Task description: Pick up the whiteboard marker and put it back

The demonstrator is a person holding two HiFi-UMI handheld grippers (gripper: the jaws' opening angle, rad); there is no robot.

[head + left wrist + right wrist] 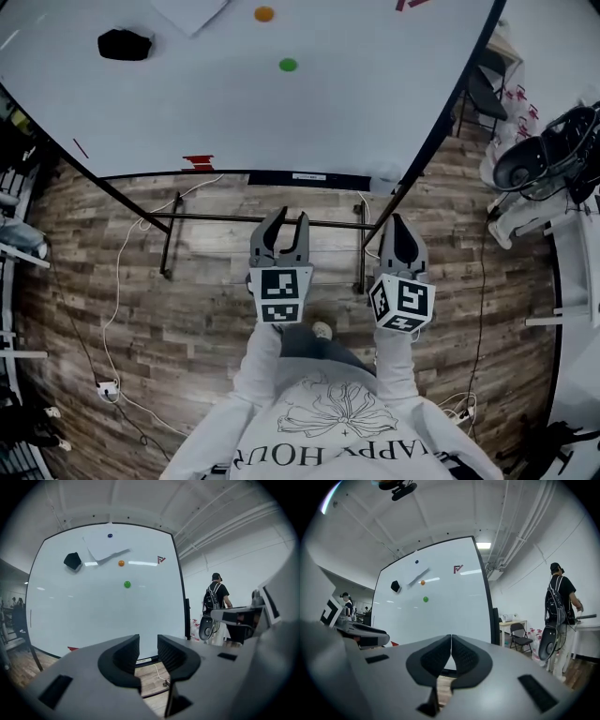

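Note:
A large whiteboard (281,103) on a wheeled stand faces me. A small red object (198,162) lies at its lower edge; I cannot tell whether it is the marker. It shows again as a red object (72,648) low on the board in the left gripper view. My left gripper (287,217) is open with nothing between its jaws and points at the board from a distance; the left gripper (148,641) shows a clear gap. My right gripper (399,223) is beside it, shut and empty; the right gripper (451,641) has its pads touching.
On the board are a black eraser (124,44), a paper sheet (187,11), an orange magnet (264,14) and a green magnet (288,65). The stand's legs (173,234) and a white cable (122,281) are on the wood floor. A person with a backpack (560,606) stands at the right near a folding chair (520,637).

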